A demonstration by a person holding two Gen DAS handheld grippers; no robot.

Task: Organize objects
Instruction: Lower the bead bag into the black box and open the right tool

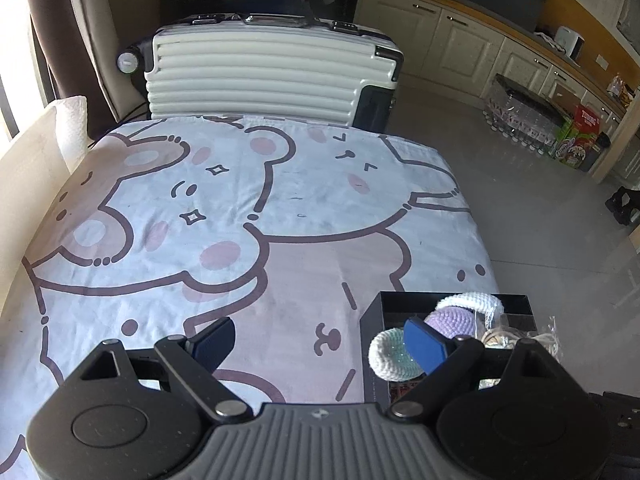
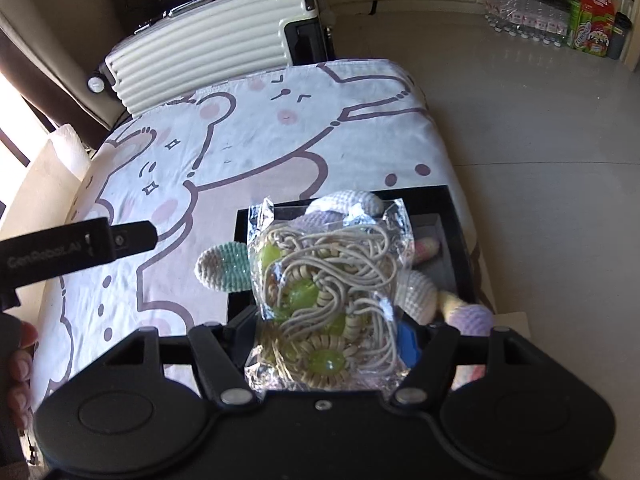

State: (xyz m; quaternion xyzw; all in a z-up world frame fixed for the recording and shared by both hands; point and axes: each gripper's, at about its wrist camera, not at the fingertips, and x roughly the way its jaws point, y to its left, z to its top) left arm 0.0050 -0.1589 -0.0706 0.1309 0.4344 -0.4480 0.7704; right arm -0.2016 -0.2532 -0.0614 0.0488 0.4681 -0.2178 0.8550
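1. Right gripper (image 2: 328, 340) pinches a clear bag (image 2: 328, 292) between its fingers; one blue pad (image 2: 409, 340) shows at the bag's right edge, and the other pad is hidden behind the plastic.
2. Inside the bag lie tangled beige cords, small coiled discs and green beads.
3. Seen from the right wrist, the bag hangs over a black box (image 2: 460, 216) that sits at the near right corner of a table.
4. Left gripper (image 1: 320, 340) has its jaws spread wide with nothing between them, only the cloth (image 1: 280, 200) below.
5. Its right pad (image 1: 424, 344) stands in front of the box (image 1: 372, 320); I cannot tell whether it touches anything there.
6. Crochet pieces fill the box: a white-and-mint one (image 2: 222, 266) leans out over the left wall, a white band (image 1: 472, 300) arches over a lilac ball (image 1: 452, 318), and more white, pink and lilac ones lie on the right.
7. The cloth, printed with cartoon bears and rabbits, covers the whole table top.
8. From the right wrist, the left gripper's black body (image 2: 80, 246) crosses the left edge, with part of a hand (image 2: 18, 360) under it.
9. A ribbed white suitcase (image 1: 260, 76) stands behind the far edge of the table.
10. Cream cabinets (image 1: 460, 40) line the far wall, with packed bottles (image 1: 520, 120) and a red-and-green carton (image 1: 580, 136) on the floor before them.
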